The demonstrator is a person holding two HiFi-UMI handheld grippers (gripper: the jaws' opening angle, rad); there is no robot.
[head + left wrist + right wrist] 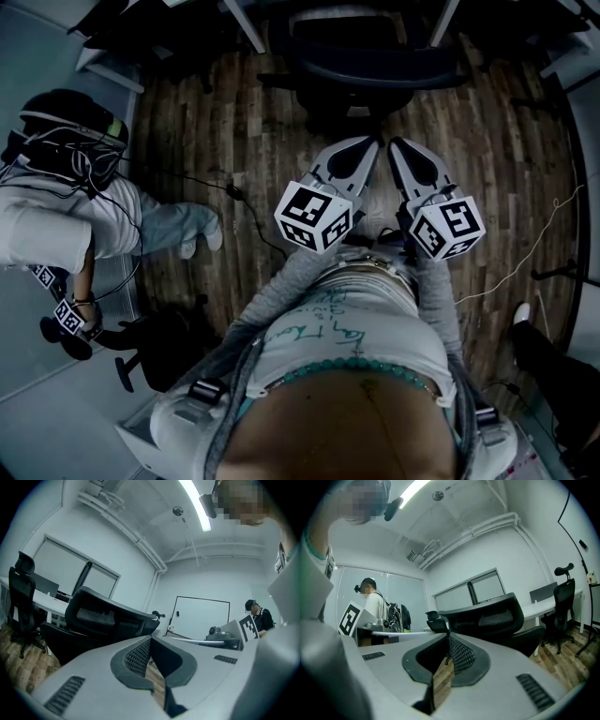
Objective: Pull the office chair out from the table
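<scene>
Judging progress, we see the black mesh-backed office chair [370, 70] at twelve o'clock, close against the white table [47, 604], with its back toward us. That fits either a moment ahead of the pull or one after a short pull and release; we cannot tell which. Our left gripper [372, 142] and right gripper [397, 142] are both closed on nothing, just short of the chair. A thin black cable [253, 220] trails over the wooden plank floor [234, 122] at ten o'clock. A person in a white top [56, 225] is at nine. Neither seems to block the way back.

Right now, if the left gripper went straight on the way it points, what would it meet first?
Probably the office chair, at its backrest; nothing else shows between it and the left gripper, though depth is unclear.
</scene>
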